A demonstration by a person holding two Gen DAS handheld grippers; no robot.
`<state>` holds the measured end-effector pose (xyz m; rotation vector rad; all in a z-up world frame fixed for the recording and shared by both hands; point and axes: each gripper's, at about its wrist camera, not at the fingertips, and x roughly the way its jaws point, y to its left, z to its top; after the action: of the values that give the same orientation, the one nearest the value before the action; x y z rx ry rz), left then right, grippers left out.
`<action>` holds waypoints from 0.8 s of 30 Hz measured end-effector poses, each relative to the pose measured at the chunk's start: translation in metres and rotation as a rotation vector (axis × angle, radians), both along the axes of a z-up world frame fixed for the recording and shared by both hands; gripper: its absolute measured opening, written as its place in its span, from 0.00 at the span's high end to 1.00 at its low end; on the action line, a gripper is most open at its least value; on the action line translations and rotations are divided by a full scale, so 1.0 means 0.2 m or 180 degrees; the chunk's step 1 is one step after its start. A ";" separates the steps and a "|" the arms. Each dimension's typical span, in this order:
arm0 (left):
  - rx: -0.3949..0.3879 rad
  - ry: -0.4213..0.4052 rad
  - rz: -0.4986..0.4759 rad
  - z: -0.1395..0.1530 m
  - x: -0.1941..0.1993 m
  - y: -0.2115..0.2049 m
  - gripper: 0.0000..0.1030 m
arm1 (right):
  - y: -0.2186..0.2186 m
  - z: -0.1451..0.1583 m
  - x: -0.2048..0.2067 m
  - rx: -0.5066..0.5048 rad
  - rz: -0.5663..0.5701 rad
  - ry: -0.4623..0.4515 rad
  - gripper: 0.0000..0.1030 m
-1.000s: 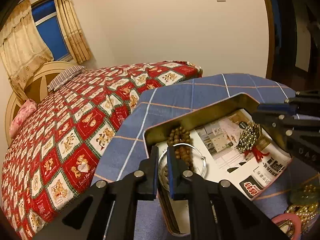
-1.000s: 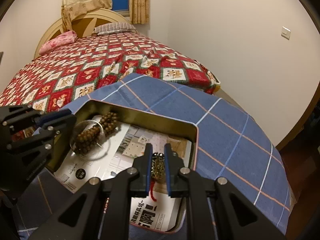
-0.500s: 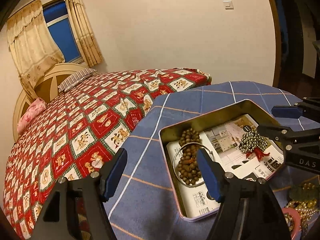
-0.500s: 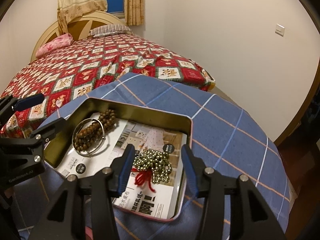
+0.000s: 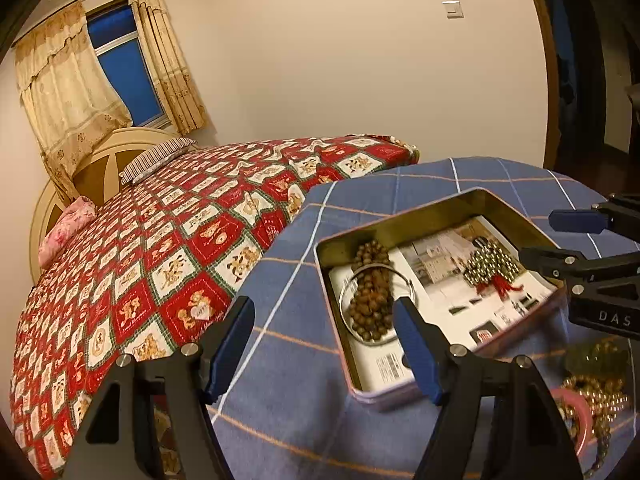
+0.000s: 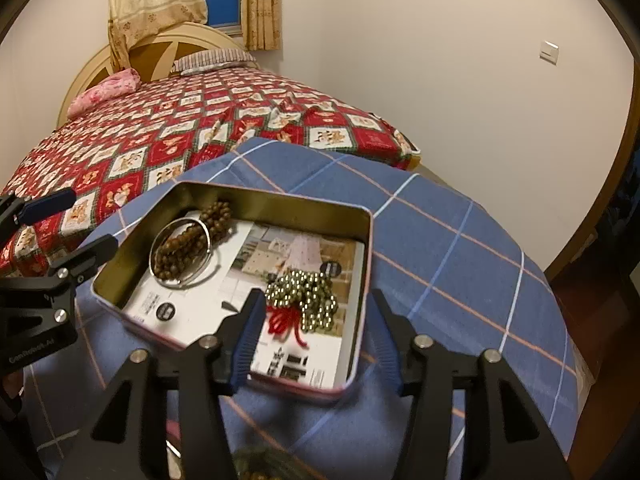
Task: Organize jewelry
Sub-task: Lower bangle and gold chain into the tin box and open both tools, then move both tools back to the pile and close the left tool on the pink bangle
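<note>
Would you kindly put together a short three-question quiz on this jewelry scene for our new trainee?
1. True or false: the gold bead string with the red tassel lies inside the tin.
2. Which item encircles part of the brown wooden beads? A) a pink bangle B) a silver bangle C) a red cord
3. Fill in: the tin stands on a ____ checked cloth.

Key
1. True; it rests on the printed paper lining the tin.
2. B
3. Blue

Both the left claw and right claw are open and hold nothing.
</note>
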<state>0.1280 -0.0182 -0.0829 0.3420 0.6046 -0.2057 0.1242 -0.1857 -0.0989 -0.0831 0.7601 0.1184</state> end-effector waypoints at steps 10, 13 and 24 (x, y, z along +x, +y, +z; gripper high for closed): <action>0.0077 0.0103 -0.0054 -0.06 -0.11 -0.02 0.30 | -0.02 -0.03 -0.11 0.0091 -0.0080 0.0037 0.44; 0.0138 0.0114 -0.0052 -0.08 -0.16 -0.02 0.30 | -0.04 -0.03 -0.16 0.0092 -0.0114 0.0041 0.43; 0.0241 0.0266 -0.0270 -0.20 -0.35 -0.09 0.30 | -0.11 -0.09 -0.41 0.0141 -0.0305 0.0081 0.40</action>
<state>0.0570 -0.0371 -0.1219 0.4344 0.6821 -0.2801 0.0413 -0.2069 -0.1171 -0.0031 0.7852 0.0453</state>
